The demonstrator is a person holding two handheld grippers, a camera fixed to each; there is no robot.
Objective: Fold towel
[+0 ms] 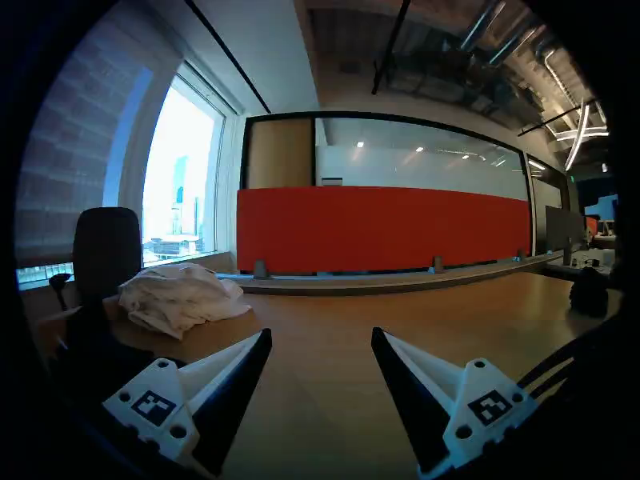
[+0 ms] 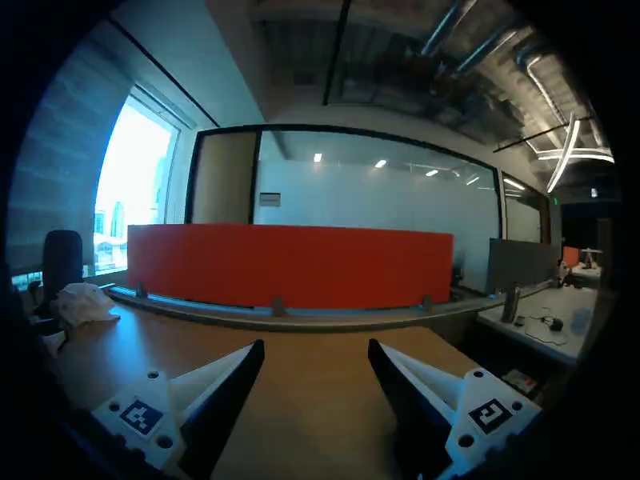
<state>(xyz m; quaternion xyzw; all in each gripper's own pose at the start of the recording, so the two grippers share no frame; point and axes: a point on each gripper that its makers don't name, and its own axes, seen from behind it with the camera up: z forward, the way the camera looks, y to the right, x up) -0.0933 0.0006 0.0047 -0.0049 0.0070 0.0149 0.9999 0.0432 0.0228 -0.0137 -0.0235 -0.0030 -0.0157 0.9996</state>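
Left gripper view: white towel (image 1: 178,298) crumpled at left on the wooden desk (image 1: 448,312), beside a black chair (image 1: 106,248); left gripper (image 1: 321,331) spread wide, holding nothing, square coded markers (image 1: 154,406) on both fingers (image 1: 232,376). Right gripper view: right gripper (image 2: 315,342) likewise spread; red partition (image 2: 288,266) behind the desk.

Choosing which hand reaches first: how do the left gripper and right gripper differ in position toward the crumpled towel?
The left gripper has the towel close, just beyond one of its fingers; the right gripper has it far off to the left of its view. The towel looks large to the left gripper, small to the right gripper. Both are open, empty and above the wooden table.
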